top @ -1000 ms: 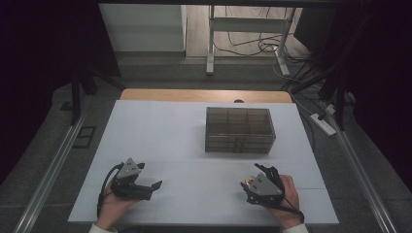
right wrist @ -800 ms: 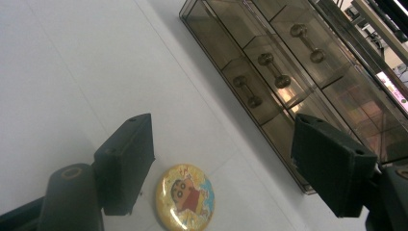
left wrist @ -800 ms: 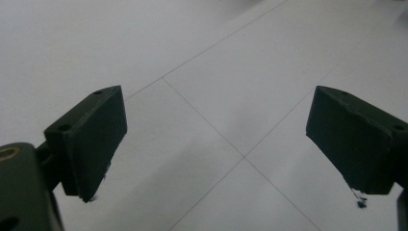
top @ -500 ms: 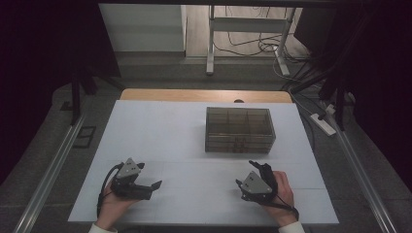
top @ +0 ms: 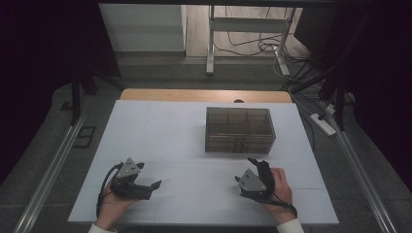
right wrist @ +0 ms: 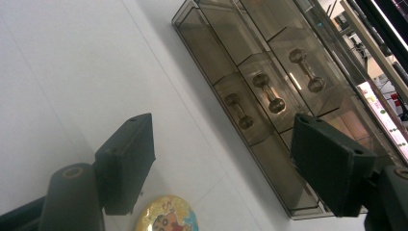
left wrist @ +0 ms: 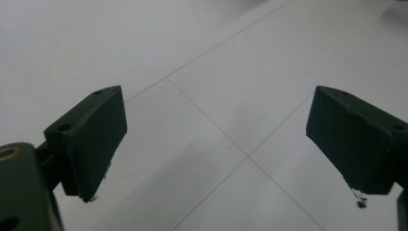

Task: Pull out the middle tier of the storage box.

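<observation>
Both claws rest low on the white desk, jaws spread and holding nothing. The right claw sits just before the smoky plastic drawer box, the left claw well apart. A round cartoon sticker lies beneath the right claw.

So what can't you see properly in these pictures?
- Round cartoon sticker: right gripper view, cut off by the bottom edge and partly behind the right claw.
- Smoky plastic drawer box: high view, too small and dark to tell what's inside.
- Its far end: right gripper view, cut off by the right edge.
- Left claw: left gripper view, its body is cut off below.
</observation>
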### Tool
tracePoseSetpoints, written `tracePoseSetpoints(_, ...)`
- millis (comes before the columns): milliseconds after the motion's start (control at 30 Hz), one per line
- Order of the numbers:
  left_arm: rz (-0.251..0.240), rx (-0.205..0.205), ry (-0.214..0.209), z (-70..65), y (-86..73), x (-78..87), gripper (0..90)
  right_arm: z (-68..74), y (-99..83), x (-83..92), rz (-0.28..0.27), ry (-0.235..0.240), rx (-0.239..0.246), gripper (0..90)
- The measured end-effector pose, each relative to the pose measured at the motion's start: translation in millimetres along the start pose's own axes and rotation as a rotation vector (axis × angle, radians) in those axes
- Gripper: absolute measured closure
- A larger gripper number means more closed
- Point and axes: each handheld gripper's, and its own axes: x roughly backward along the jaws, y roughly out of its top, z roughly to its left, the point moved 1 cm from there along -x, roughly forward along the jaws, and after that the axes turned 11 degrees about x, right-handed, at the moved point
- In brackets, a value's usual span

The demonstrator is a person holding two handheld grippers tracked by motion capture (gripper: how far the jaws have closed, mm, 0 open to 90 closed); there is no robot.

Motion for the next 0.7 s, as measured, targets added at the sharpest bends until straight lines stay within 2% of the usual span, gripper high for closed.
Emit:
tracePoseSetpoints(100,0.001,-0.001,0.0,-0.2,0.1,-0.3,7.9,-1.7,1.0,-1.9,0.001,0.0,-0.007,24.2)
tracePoseSetpoints(433,0.007,-0.007,0.001,-1.8,-0.4,-2.0,7.9,-2.7,7.0,-10.9,0.014,-0.005,0.019,24.5)
tracePoseSetpoints(700,0.007,-0.005,0.003,-1.2,-0.4,-2.1,8.0,-5.8,7.6,-14.1,0.018,-0.02,0.021,24.6)
